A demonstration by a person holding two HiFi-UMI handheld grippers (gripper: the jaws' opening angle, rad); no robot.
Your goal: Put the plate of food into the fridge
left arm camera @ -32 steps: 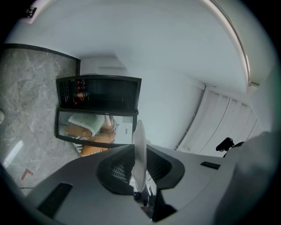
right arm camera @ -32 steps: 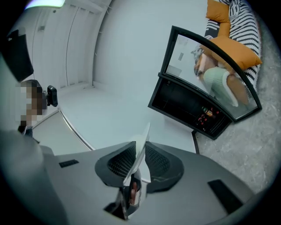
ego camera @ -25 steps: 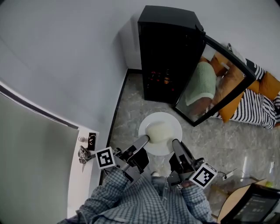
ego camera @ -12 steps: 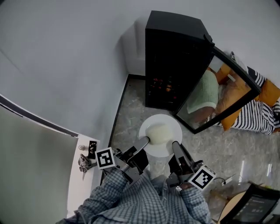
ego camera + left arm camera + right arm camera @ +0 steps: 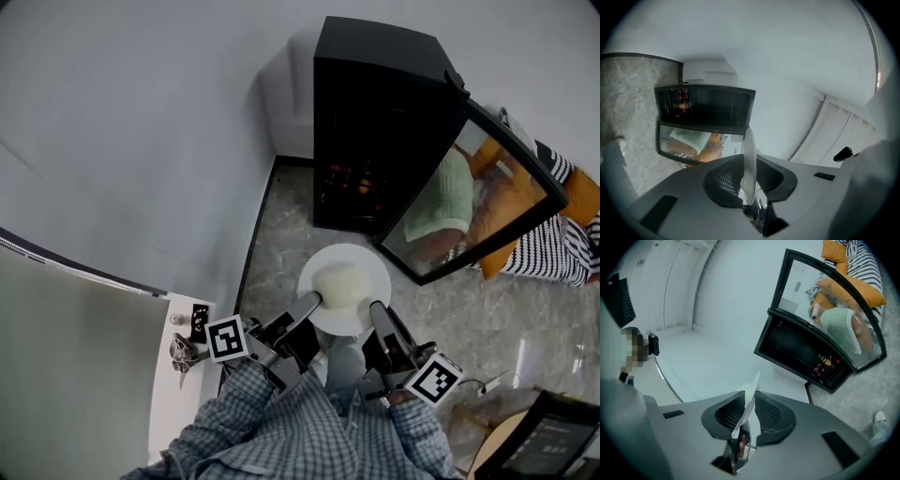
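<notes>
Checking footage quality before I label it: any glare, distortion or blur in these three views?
Head view: fisheye bends the walls; no glare, but the door glass shows cushions. Left gripper view: dark round vignette, plate edge-on and soft up close. Right gripper view: same vignette, door bowed by the lens.

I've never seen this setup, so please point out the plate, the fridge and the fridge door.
plate (image 5: 373, 270): head view, bare white rim at its upper right.
fridge (image 5: 382, 54): head view, its black top face.
fridge door (image 5: 480, 199): head view, middle of the glass pane.
</notes>
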